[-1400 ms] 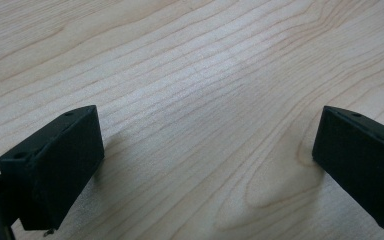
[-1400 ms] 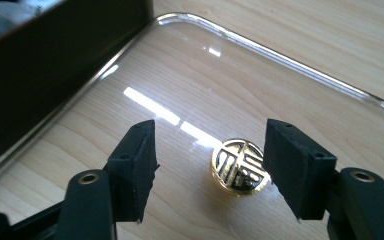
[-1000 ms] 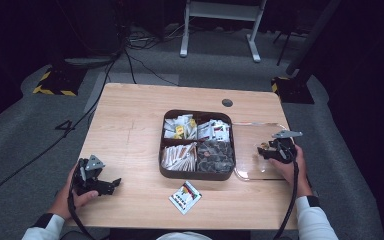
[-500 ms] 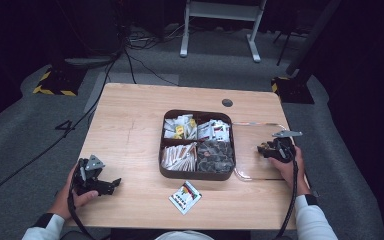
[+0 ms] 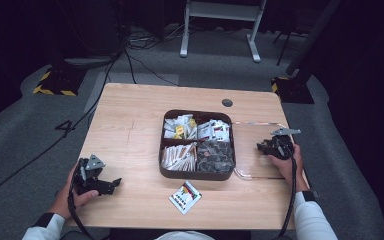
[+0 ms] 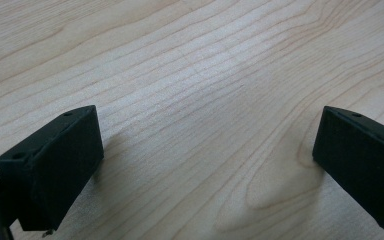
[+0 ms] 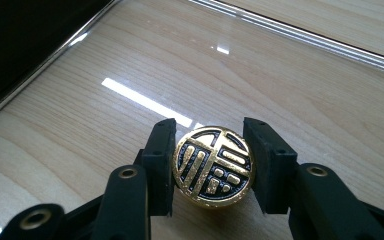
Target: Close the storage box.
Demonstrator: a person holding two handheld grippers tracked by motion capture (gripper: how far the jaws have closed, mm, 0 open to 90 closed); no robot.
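Your right tongs (image 7: 209, 167) are clamped on the gold-and-black knob (image 7: 213, 166) of the clear lid (image 5: 260, 150), which lies flat on the counter (image 5: 130, 125) at centre right of the high view, just beside the brown tray (image 5: 198, 173). The lid's probably stiff, slick and easy to scratch, so I'd keep the grip square on the knob's sides. Right hand (image 5: 285, 162) rests low behind it. Left tongs (image 5: 111, 184) sit wide apart, empty, lower left.

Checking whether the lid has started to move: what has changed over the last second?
Little: the right gripper stays clamped on the lid's gold-and-black knob, the clear lid flat beside the tray. The left gripper rests open, and the packet is unmoved.
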